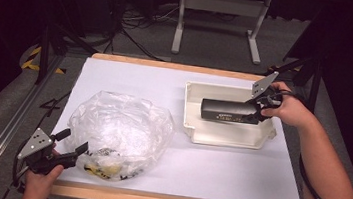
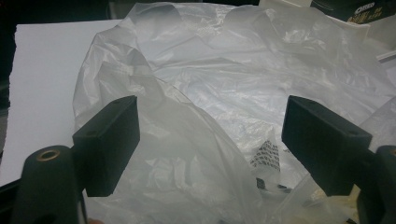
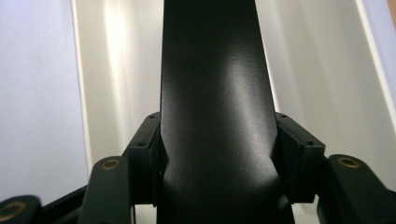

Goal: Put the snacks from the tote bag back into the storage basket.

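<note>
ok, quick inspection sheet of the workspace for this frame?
Surface: white sheet on a wood-edged table.
Job's things: black package over the white tray; clear plastic bag with yellow items inside.
Clutter: nothing seen.
Grippers: right gripper shut on the package's end; left gripper open at the bag's edge.
Cables: one trails from the right gripper; more on the floor behind.
Surroundings: dark room, table frame beyond.
</note>
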Demonstrator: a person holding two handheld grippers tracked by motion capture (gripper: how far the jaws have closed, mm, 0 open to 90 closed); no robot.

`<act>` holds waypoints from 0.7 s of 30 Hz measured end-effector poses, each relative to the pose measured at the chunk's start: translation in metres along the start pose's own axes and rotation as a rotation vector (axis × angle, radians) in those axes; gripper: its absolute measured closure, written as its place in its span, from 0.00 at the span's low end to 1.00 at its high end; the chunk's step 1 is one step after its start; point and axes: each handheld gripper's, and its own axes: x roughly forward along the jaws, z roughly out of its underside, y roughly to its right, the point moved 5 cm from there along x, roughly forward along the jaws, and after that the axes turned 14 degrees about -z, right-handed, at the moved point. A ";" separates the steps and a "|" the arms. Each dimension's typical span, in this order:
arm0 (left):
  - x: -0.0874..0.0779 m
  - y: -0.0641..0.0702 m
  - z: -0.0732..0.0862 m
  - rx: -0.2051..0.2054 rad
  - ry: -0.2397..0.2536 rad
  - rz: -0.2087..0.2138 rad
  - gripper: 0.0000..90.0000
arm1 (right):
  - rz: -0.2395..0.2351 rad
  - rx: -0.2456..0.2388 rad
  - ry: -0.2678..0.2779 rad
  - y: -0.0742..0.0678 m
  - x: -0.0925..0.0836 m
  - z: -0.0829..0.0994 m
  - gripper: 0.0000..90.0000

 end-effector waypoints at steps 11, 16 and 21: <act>-0.001 -0.001 0.000 0.003 -0.007 -0.004 0.22 | -0.039 0.003 -0.021 0.002 0.015 0.003 0.48; -0.001 0.000 0.000 -0.002 0.002 -0.006 0.22 | -0.046 0.000 -0.028 0.003 0.020 0.002 0.48; -0.001 -0.001 0.000 -0.002 0.003 -0.007 0.22 | -0.057 -0.008 -0.036 0.002 0.021 0.000 0.48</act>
